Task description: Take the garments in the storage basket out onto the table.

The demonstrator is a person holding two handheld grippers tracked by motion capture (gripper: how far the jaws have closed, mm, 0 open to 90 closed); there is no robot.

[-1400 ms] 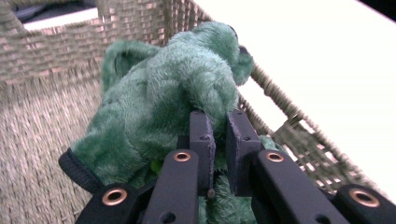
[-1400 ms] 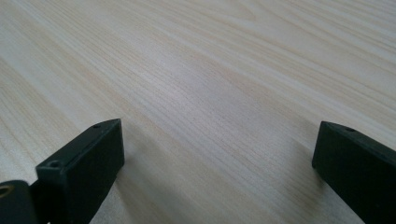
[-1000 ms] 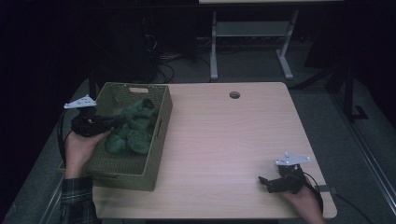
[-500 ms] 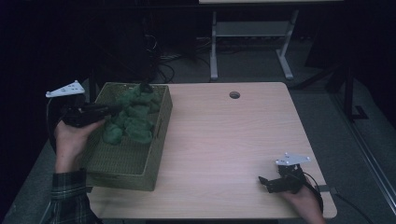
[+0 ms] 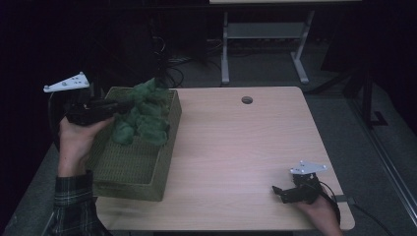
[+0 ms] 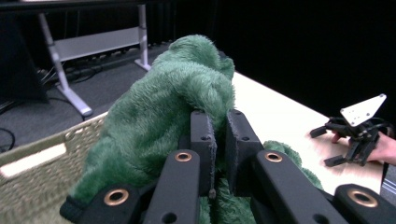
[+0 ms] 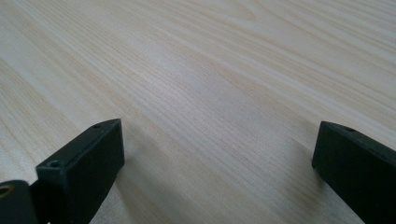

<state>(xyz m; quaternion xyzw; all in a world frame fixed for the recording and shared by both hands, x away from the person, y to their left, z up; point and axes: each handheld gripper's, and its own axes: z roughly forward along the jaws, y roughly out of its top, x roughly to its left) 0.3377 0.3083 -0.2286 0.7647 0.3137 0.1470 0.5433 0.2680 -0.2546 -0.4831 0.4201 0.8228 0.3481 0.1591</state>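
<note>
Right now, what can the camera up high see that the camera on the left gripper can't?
The high view takes in the whole table with the round hole in it, and the hand that carries the left gripper. The left gripper view shows up close how its fingers pinch the green fuzzy cloth. Both show the cloth, the woven basket and the right gripper, open, at the table's near right edge.

The left gripper (image 5: 129,104) has lifted the green cloth (image 5: 142,118) higher above the basket (image 5: 133,169).
</note>
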